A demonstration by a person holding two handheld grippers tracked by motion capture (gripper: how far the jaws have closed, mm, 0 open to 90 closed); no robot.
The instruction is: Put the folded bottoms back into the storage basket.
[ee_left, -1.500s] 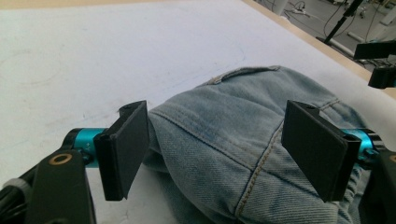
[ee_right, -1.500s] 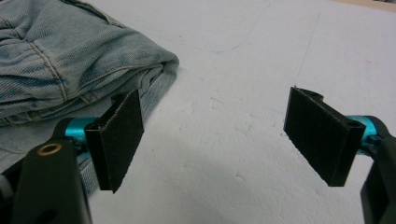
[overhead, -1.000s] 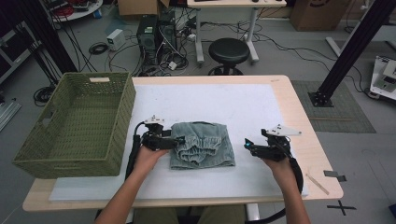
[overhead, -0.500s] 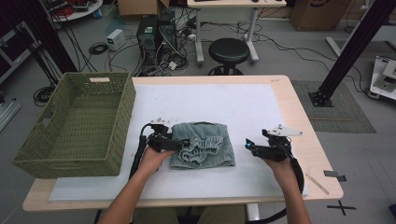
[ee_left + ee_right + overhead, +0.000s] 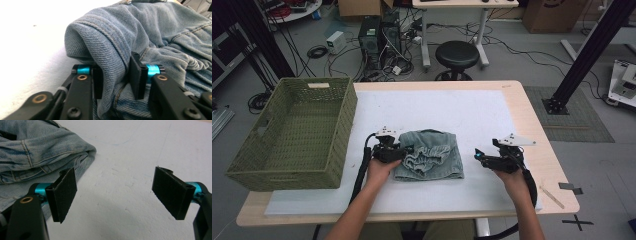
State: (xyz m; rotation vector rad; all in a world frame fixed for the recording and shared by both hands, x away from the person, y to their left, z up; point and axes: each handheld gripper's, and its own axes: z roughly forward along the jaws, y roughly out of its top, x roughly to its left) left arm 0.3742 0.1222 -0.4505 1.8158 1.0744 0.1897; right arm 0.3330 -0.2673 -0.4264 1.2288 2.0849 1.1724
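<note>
Left gripper view — left claw (image 5: pixel 115 76) pinches denim fold (image 5: pixel 110 50); right claw (image 5: pixel 123 195) gapes.

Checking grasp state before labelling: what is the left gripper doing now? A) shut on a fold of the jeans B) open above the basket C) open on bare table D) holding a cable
A: in the left gripper view the left gripper has its jaws pinched on a fold of the jeans.
</note>
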